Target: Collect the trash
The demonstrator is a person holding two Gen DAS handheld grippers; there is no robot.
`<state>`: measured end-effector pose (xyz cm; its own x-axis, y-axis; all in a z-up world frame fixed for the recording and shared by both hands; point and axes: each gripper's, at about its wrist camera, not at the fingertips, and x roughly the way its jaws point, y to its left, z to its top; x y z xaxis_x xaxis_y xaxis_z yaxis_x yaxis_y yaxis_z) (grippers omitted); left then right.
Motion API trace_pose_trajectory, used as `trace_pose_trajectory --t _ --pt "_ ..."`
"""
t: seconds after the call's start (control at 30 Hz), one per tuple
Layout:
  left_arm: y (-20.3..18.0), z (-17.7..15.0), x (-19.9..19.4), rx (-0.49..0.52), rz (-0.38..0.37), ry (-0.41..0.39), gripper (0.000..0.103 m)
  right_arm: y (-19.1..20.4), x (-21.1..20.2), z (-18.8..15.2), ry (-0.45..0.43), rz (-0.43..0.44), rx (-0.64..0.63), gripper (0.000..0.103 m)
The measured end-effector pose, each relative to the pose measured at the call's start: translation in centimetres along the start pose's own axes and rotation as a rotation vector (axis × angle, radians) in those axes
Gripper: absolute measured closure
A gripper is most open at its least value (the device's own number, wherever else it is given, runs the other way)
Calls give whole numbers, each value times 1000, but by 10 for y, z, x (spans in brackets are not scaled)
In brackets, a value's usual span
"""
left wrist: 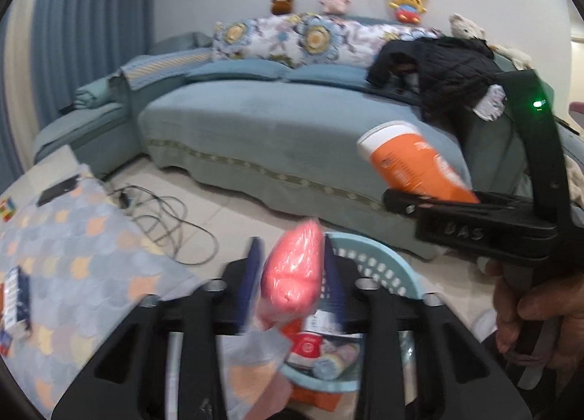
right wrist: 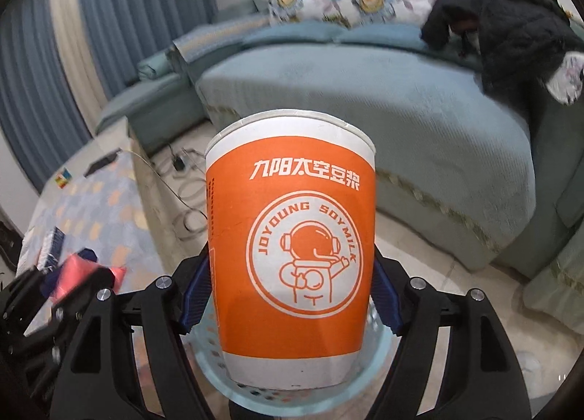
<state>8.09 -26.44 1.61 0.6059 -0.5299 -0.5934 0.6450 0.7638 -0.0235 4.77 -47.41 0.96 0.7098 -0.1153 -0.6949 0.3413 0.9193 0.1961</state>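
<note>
My left gripper (left wrist: 292, 266) is shut on a crumpled pink plastic wrapper (left wrist: 292, 274) and holds it over the light blue perforated basket (left wrist: 379, 259), which holds several pieces of trash. My right gripper (right wrist: 292, 288) is shut on an orange and white paper cup (right wrist: 292, 244) printed with an astronaut, held above the same basket (right wrist: 208, 358). In the left wrist view the right gripper (left wrist: 438, 201) holds the cup (left wrist: 412, 160) tilted, up and to the right of the basket. In the right wrist view the left gripper with the pink wrapper (right wrist: 82, 274) shows at the lower left.
A low table with a scale-patterned cloth (left wrist: 73, 237) stands at the left, with a phone (left wrist: 58, 190) and small packets on it. Cables (left wrist: 164, 215) lie on the tiled floor. A blue sofa (left wrist: 273, 128) with a black jacket (left wrist: 438, 69) stands behind.
</note>
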Motion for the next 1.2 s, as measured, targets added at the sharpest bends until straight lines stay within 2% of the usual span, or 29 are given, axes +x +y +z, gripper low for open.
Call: trace_pose_trajectory --t 0.03,0.07,0.13,0.27,0.4,0.6,0.8,0.97,1.03,1.13,1.2 --pt "-3 -1 5 7 -18 13 42 -3 3 -1 9 -2 13 32" --pt "-3 -1 9 10 -19 18 38 -7 5 -1 20 -8 30 32" --pt "-2 -1 13 10 -7 28 38 -13 6 -1 24 -17 51 32" --pt "20 -9 15 -57 -5 57 33 -19 7 1 22 4 86 28" --pt "45 -22 5 -62 45 78 33 -13 6 3 14 19 83 22" --pt "89 -50 -25 -49 147 107 33 -3 3 4 1 26 76 21" --pt "139 -86 -59 -7 302 152 33 19 -3 6 -15 62 59 21" --pt "207 -102 -94 38 503 161 30 55 -1 4 -11 84 -16 21" --pt "243 -105 -107 -10 570 158 30 68 1 3 -7 90 -44 21" --pt "314 -116 -127 -136 677 143 29 96 2 0 -1 101 -104 21" --pt "347 -124 -130 -190 700 157 29 117 2 -2 -2 108 -143 21"
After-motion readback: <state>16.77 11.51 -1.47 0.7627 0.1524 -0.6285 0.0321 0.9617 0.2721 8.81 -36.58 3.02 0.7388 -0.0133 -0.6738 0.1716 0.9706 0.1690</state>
